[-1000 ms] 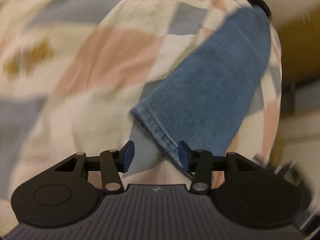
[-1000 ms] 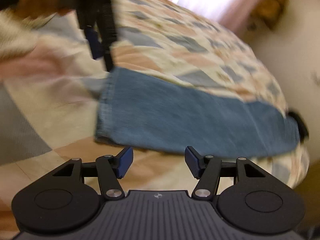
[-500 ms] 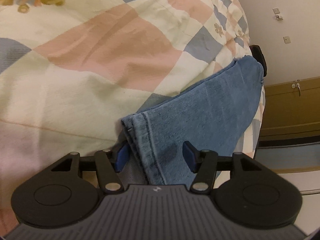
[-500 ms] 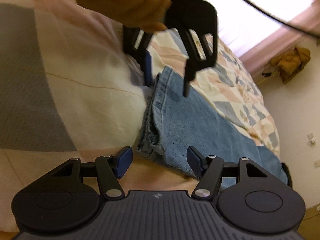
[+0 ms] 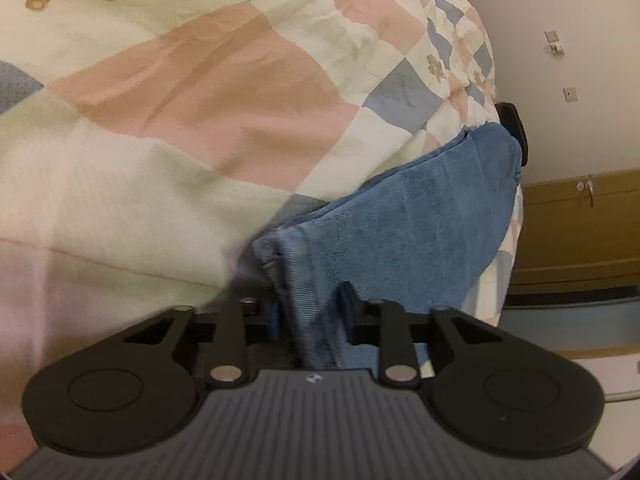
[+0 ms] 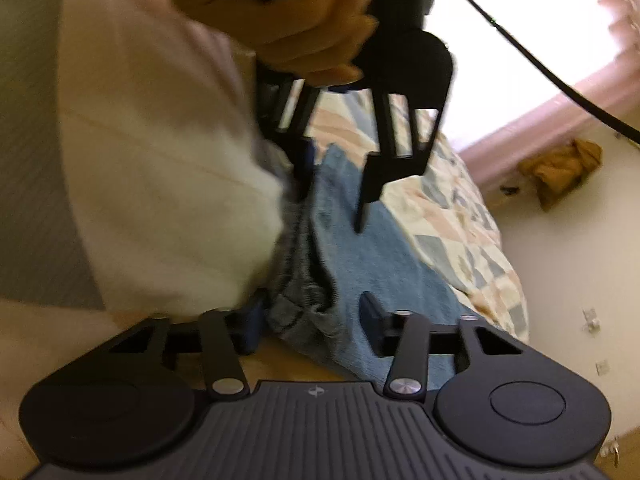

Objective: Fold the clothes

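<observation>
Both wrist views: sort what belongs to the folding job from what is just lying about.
Job:
- jeans, hem end between both sets of jaws
- left gripper, jaws around the hem
- right gripper, jaws around the bunched hem
- patchwork quilt, the surface under the jeans

Lying about:
- mustard cloth by the wall
- wooden cabinet

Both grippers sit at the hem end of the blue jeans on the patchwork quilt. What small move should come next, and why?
Probably close both. The left gripper and right gripper each straddle the hem of the blue denim jeans with jaws apart, so neither grips the cloth on the patchwork quilt yet.
</observation>
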Available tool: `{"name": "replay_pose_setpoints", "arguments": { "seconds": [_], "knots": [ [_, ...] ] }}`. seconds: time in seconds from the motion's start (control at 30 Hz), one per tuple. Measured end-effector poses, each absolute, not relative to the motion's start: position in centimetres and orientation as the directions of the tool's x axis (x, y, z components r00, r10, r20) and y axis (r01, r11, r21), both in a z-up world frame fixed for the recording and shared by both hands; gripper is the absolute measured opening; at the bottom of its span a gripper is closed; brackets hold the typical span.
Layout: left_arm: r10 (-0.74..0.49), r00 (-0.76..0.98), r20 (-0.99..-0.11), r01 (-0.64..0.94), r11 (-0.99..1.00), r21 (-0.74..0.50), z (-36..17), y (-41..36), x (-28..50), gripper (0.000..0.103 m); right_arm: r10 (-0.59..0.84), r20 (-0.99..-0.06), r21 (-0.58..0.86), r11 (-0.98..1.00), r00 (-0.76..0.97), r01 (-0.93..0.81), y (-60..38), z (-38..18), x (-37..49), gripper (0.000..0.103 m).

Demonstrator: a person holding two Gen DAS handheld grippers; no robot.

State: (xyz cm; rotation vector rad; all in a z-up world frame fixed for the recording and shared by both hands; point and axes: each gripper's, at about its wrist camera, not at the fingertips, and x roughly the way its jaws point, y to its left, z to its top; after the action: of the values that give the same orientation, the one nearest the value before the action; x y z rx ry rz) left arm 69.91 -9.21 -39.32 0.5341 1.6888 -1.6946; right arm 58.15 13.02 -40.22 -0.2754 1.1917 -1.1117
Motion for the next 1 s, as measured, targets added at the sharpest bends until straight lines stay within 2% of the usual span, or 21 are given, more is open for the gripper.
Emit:
{"name": "replay_pose_setpoints", "arguments": {
  "seconds": [0.07,0.13,0.27,0.47,0.67,0.8,1.0],
  "knots": [
    [-0.185,-0.683,-0.706,0.707,0.075,-0.703,-38.4,-9.0,69.6,0.016,-0.774,-0.632,-0.648,0.505,-0.033,0.571,12.3,-39.6,57.5,0.027],
    [-0.208,-0.678,-0.705,0.711,0.061,-0.701,-36.8,-8.8,68.8,0.016,-0.742,-0.67,-0.562,0.517,0.011,0.645,11.4,-37.9,56.1,0.024],
    [-0.252,-0.675,-0.693,0.708,0.045,-0.705,-33.5,-8.9,66.5,0.016,-0.688,-0.713,-0.364,0.527,0.134,0.768,9.6,-33.7,51.9,0.023],
    [-0.32,-0.663,-0.676,0.706,0.033,-0.708,-29.2,-10.8,59.2,0.016,-0.633,-0.713,-0.098,0.515,0.301,0.851,6.5,-28.6,43.6,0.023],
    [-0.392,-0.615,-0.685,0.728,0.052,-0.683,-27.4,-14.3,48.5,0.018,-0.63,-0.684,0.011,0.494,0.366,0.87,2.2,-25.2,32.7,0.023],
    [-0.428,-0.595,-0.68,0.735,0.051,-0.676,-27.6,-16.8,41.0,0.025,-0.612,-0.696,0.066,0.466,0.376,0.882,-2.1,-25.6,23.9,0.023],
    [-0.45,-0.543,-0.709,0.757,0.103,-0.645,-29.3,-18.6,35.1,0.026,-0.517,-0.736,0.202,0.45,0.438,0.87,-8.1,-30.0,13.4,0.023]
  ]
}}
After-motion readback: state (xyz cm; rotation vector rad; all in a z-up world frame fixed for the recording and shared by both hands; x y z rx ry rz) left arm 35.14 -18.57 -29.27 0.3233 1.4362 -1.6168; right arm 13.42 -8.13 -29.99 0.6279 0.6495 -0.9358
